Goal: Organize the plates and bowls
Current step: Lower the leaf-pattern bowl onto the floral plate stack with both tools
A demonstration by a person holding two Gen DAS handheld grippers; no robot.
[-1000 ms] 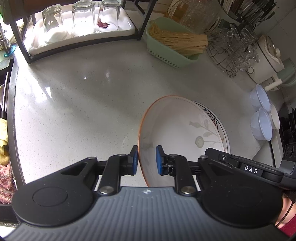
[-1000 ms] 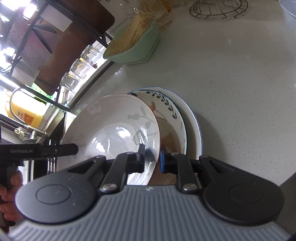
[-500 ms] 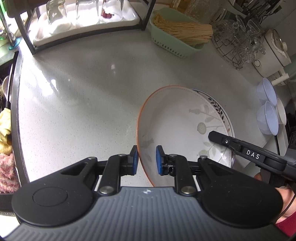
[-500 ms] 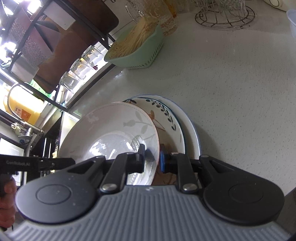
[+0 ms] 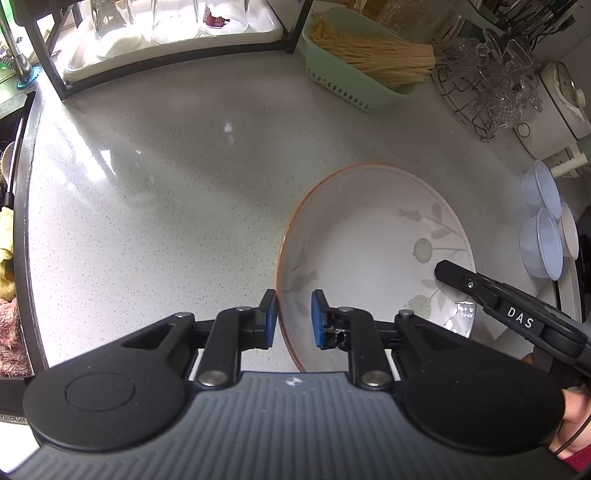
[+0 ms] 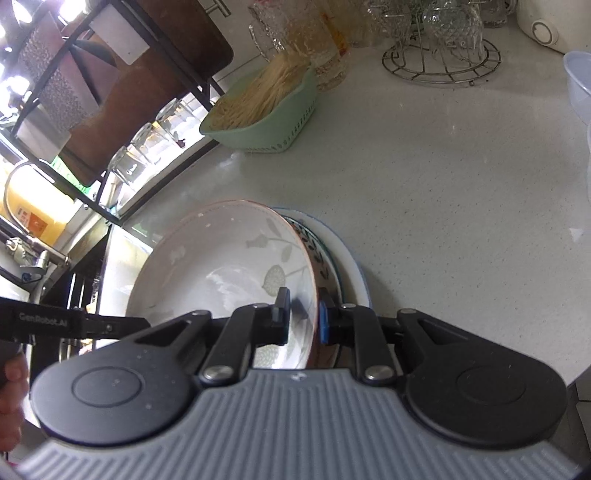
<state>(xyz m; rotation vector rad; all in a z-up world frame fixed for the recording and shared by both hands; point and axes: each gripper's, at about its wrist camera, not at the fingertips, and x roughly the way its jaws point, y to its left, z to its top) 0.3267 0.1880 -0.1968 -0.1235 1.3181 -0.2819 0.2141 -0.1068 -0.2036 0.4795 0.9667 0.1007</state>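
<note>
Green basket (image 5: 354, 79) of pale sticks on the speckled bench (image 5: 166, 192). Upturned glasses (image 5: 114, 22) on rack left of basket; wire stand (image 5: 480, 92) of glassware right of it.

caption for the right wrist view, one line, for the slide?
Right gripper shut on the rim of a leaf-patterned bowl, tilted beside stacked plates on the counter.

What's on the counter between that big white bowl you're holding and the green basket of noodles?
Nothing: in the left wrist view the speckled counter is bare between the white bowl and the green basket.
</note>
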